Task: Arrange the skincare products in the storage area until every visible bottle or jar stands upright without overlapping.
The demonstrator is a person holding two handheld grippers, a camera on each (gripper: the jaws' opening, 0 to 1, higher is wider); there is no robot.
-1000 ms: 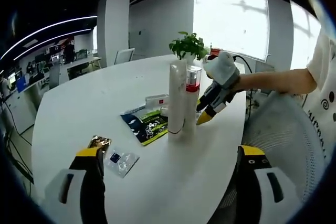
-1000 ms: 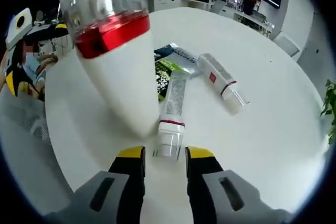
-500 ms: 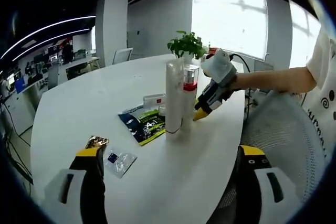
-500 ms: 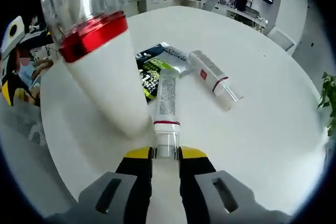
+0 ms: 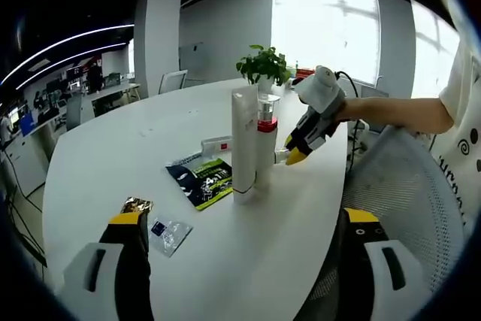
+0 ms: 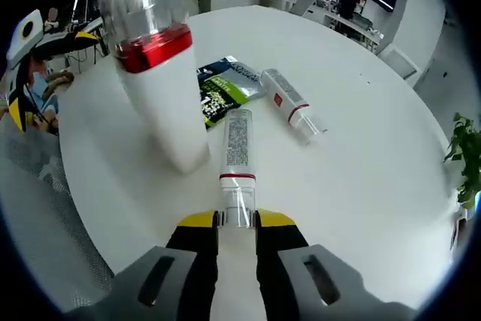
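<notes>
Our right claw [image 6: 236, 225] pinches the clear cap of a lying tube [image 6: 237, 157] beside the tall bottle [image 6: 158, 73], near the bench [image 6: 361, 186] edge, while our left claw [image 5: 244, 219] gapes wide, holding nothing.

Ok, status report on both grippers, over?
Right hand-held gripper shut on lying tube. Left hand-held gripper open, idle. Red-banded bottle upright beside it.

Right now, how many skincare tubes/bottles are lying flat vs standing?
2 flat, 2 standing. Flat: the clear-capped tube clamped in the right gripper, and the red-label tube beside the sachet. Standing: the red-collared bottle and the tall white tube. Others may be hidden.
</notes>
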